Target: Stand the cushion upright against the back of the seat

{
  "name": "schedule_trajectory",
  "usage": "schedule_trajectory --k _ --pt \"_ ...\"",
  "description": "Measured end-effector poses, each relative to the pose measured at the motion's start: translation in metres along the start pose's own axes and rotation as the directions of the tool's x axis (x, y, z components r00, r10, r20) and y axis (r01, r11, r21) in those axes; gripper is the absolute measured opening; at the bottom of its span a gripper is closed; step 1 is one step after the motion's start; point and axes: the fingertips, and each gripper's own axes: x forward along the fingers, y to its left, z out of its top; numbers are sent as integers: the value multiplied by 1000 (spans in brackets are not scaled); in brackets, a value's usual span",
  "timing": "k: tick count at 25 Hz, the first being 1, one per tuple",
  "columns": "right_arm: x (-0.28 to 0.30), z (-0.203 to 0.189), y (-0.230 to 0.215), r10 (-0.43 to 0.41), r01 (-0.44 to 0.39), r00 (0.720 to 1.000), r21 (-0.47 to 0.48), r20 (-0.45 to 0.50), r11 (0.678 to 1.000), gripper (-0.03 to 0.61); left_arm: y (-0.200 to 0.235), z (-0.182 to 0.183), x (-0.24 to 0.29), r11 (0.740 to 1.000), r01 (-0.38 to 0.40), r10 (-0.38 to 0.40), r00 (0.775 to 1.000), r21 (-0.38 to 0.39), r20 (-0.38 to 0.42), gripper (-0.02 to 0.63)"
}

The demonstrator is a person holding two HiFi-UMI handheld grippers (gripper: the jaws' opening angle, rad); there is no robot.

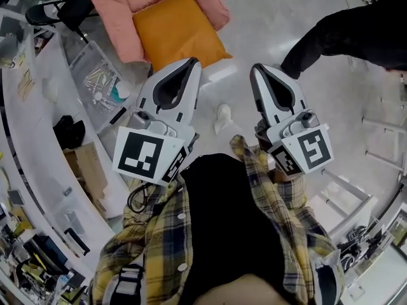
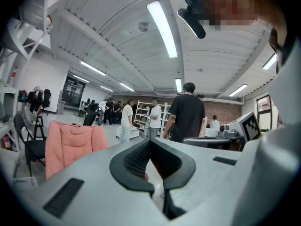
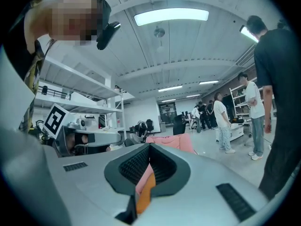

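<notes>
I have both tongs closed tight and holding nothing: the left gripper (image 1: 189,65) and the right gripper (image 1: 257,70) sit side by side in the middle of the head view, pointing toward the top of the frame. The orange cushion (image 1: 178,33) lies flat on the pink seat (image 1: 117,8) at the upper centre, well apart from both tips, and its near corner seems to poke out past the seat's front edge.

The first risk, as I judge it, is arriving with the jaws closed. Closed tips would only shove the cushion, and a push on that overhanging corner could slide it off onto the floor. The cushion looks soft, so a pinch on one edge may let it fold and slump instead of standing against the back. The clear bin (image 1: 95,75) at the left and a bystander's leg (image 1: 343,37) at the upper right narrow my way in, so a wide swing could clip either.
</notes>
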Motion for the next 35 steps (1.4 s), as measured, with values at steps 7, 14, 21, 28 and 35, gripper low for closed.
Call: schedule_trajectory --k 7,14,21,28,35 --pt "-3 16 -59 90 -91 996 -26 -13 996 17 -11 12 45 991 -133 133 990 -3 34 3" --pt "5 -1 -81 190 -190 980 9 -61 982 17 -6 -4 46 961 -276 276 961 -25 -1 3" --pt "48 -9 -75 273 -271 956 29 -113 962 17 29 -12 35 925 -374 373 927 -61 -36 3" --pt "96 -15 -46 286 -287 948 15 -142 958 17 81 -12 25 919 -384 382 923 -92 -36 3" --pt "158 -14 -45 239 -241 958 3 -160 970 17 146 0 37 928 -359 358 933 -97 -29 3"
